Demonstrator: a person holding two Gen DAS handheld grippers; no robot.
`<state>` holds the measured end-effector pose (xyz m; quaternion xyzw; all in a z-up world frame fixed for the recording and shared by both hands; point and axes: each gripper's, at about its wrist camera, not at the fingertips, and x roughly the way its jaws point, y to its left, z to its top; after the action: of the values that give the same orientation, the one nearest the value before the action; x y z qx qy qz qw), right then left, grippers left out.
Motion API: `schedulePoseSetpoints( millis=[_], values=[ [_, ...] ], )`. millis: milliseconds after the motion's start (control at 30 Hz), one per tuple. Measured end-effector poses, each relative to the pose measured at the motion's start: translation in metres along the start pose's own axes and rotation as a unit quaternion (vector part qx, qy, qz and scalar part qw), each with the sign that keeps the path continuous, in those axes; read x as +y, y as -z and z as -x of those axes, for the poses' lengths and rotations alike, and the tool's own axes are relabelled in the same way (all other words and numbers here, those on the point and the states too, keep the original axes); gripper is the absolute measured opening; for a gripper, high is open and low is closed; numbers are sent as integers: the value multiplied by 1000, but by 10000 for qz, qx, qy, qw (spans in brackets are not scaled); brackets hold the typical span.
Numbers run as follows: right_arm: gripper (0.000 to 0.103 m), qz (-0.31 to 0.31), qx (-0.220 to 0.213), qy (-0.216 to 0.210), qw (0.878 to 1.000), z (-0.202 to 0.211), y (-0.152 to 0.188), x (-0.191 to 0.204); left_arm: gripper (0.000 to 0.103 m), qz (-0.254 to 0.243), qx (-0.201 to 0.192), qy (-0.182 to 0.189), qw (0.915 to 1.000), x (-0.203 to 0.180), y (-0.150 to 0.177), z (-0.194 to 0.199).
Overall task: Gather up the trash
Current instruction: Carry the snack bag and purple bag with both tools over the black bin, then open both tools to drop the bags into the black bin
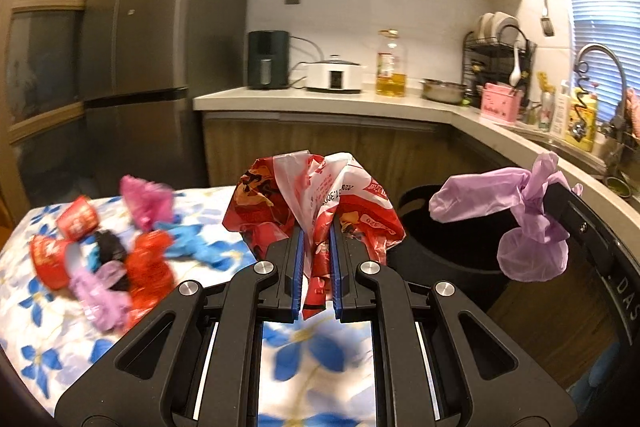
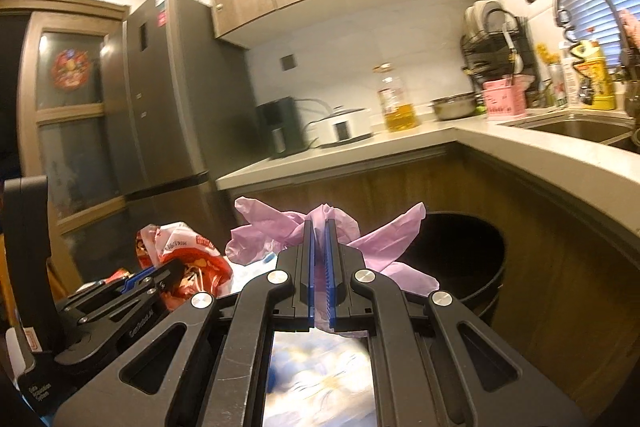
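Trash: left gripper [image 1: 316,233] clamps red wrapper [image 1: 320,203], right gripper [image 2: 319,231] clamps purple glove [image 2: 272,231], near black bin [image 2: 460,259].

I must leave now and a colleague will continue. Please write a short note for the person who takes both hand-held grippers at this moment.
Left hand-held gripper: shut on a red and white plastic bag.
Right hand-held gripper: shut on a purple plastic bag.
Black trash bin: beside the table, under the counter, open.
Done: two pieces lifted, neither in the bin yet.
Left: drop both in, then collect the red cups and the crumpled pink, blue, black and purple pieces on the floral tablecloth.
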<state>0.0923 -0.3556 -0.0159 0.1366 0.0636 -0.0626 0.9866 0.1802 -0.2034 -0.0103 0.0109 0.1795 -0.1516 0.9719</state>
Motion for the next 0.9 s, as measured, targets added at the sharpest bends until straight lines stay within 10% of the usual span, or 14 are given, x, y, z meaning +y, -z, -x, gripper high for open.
schedulePoseSetpoints(
  millis=[900],
  values=[
    [5, -158, -59, 732, 9972, -66, -31, -82, 12, -144, 138, 894, 9958, -100, -23, -111]
  ],
)
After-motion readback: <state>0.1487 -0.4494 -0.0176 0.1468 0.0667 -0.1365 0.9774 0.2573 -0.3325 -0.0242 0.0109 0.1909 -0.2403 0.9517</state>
